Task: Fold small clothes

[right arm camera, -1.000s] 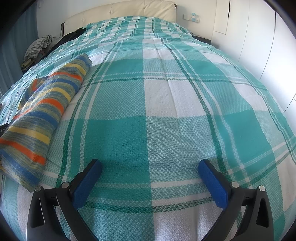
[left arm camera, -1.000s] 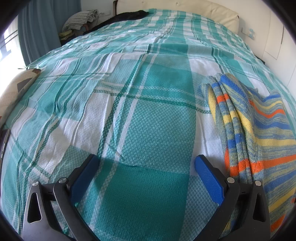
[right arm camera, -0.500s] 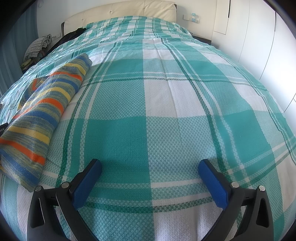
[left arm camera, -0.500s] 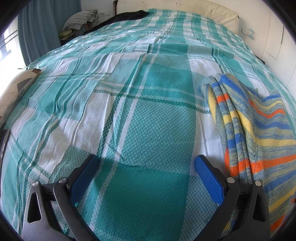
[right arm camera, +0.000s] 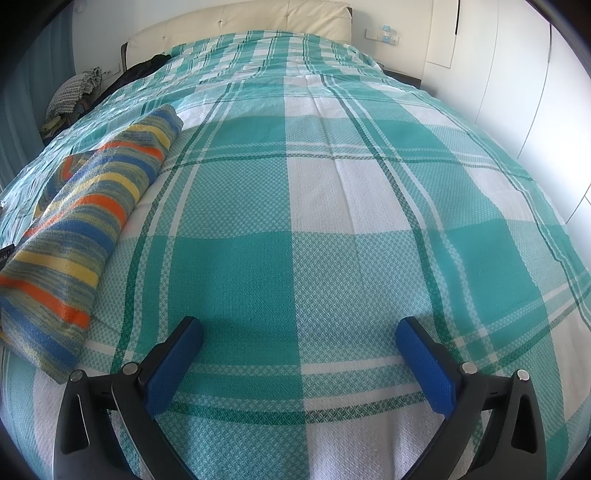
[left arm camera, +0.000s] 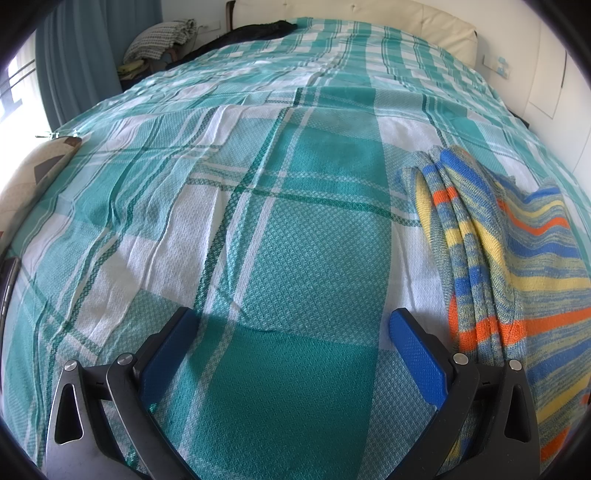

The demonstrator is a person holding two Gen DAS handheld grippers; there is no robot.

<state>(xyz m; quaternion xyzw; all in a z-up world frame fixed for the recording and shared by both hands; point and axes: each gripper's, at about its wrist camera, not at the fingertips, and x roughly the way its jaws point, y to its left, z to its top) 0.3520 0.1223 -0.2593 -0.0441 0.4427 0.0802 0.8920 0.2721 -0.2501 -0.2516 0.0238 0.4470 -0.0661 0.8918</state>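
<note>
A folded striped knit garment [left arm camera: 517, 266], blue, yellow and orange, lies on the teal and white plaid bedspread [left arm camera: 295, 240]. In the left wrist view it is at the right, just beside my right fingertip. In the right wrist view the same garment [right arm camera: 85, 218] lies at the left. My left gripper [left arm camera: 291, 328] is open and empty, low over the bedspread. My right gripper [right arm camera: 299, 336] is open and empty, to the right of the garment, apart from it.
A cream headboard [right arm camera: 240, 22] stands at the far end. Dark clothes [left arm camera: 258, 31] and a checked bundle [left arm camera: 159, 37] lie at the far left. A curtain [left arm camera: 74, 55] hangs at the left. White cupboard doors [right arm camera: 535, 92] stand at the right.
</note>
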